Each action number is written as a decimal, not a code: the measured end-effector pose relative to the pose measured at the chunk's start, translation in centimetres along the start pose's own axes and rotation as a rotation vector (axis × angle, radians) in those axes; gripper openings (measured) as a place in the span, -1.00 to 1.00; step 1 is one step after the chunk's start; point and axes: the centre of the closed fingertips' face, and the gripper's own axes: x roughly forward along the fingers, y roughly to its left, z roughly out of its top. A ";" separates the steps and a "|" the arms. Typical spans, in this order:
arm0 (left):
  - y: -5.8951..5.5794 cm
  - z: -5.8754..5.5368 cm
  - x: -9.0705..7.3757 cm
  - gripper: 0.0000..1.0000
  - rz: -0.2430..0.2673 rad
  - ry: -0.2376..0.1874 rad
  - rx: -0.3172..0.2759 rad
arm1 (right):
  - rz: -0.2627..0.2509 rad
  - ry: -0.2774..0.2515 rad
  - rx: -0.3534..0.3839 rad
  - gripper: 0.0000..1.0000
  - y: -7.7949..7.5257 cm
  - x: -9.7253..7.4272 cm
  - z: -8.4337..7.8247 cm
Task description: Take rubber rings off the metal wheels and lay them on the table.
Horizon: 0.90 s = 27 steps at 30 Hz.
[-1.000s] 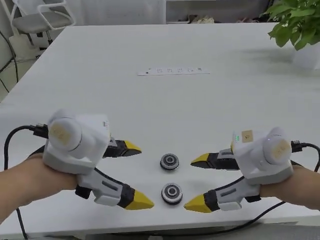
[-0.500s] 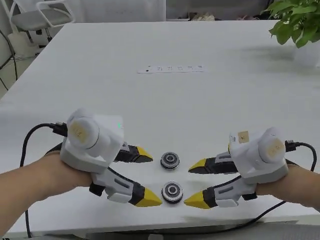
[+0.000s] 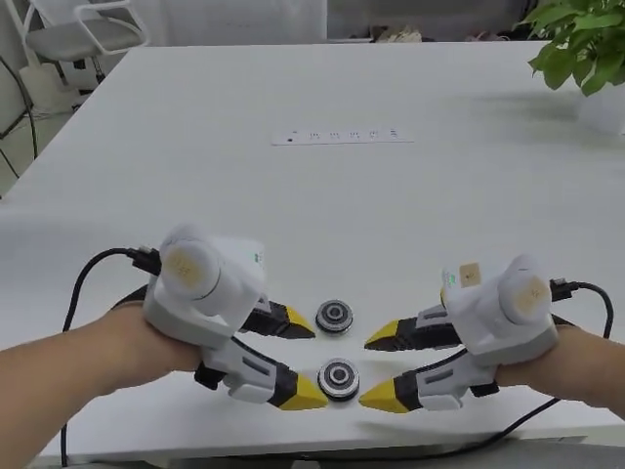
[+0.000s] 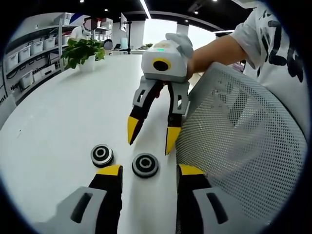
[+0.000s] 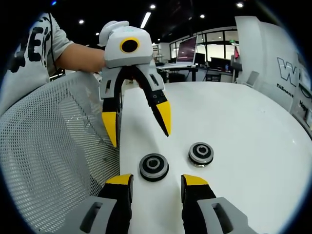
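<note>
Two metal wheels with black rubber rings lie flat near the table's front edge: the far wheel (image 3: 334, 317) (image 4: 102, 155) (image 5: 201, 153) and the near wheel (image 3: 339, 378) (image 4: 145, 165) (image 5: 154, 167). My left gripper (image 3: 305, 362) (image 4: 148, 171) (image 5: 138, 127) is open, and its yellow tips reach the near wheel from the left without gripping it. Facing it from the right, my right gripper (image 3: 374, 368) (image 5: 157, 181) (image 4: 151, 139) is also open, with the near wheel just ahead of its jaws. Nothing is held in either one.
A white power strip (image 3: 342, 136) lies mid-table. A potted plant (image 3: 581, 49) stands at the far right corner. A mesh chair back (image 4: 243, 136) (image 5: 53, 146) sits close to the table's front edge. Cables (image 3: 93, 269) trail from both grippers.
Both grippers have closed in on the wheels. The left one moved furthest, to the right and down, until its tips reached the near wheel. The wheels have not moved.
</note>
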 end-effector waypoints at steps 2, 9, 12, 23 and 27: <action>-0.1 0.1 0.4 -0.26 -0.010 0.000 -0.006 | 0.002 0.001 0.002 -0.26 0.0 0.0 -0.1; -0.1 0.1 1.4 -0.40 -0.023 0.004 -0.024 | 0.004 0.002 0.008 -0.26 0.1 0.0 -0.4; 0.0 0.0 1.8 -0.47 -0.023 0.007 -0.033 | 0.003 0.002 0.013 -0.26 0.1 0.0 -0.5; 0.0 -0.8 2.6 -0.68 0.005 0.043 0.012 | -0.004 0.001 0.024 -0.27 0.0 0.0 -0.8; 0.0 -0.8 2.8 -0.72 0.017 0.045 0.022 | -0.005 0.003 0.023 -0.27 0.0 0.0 -0.9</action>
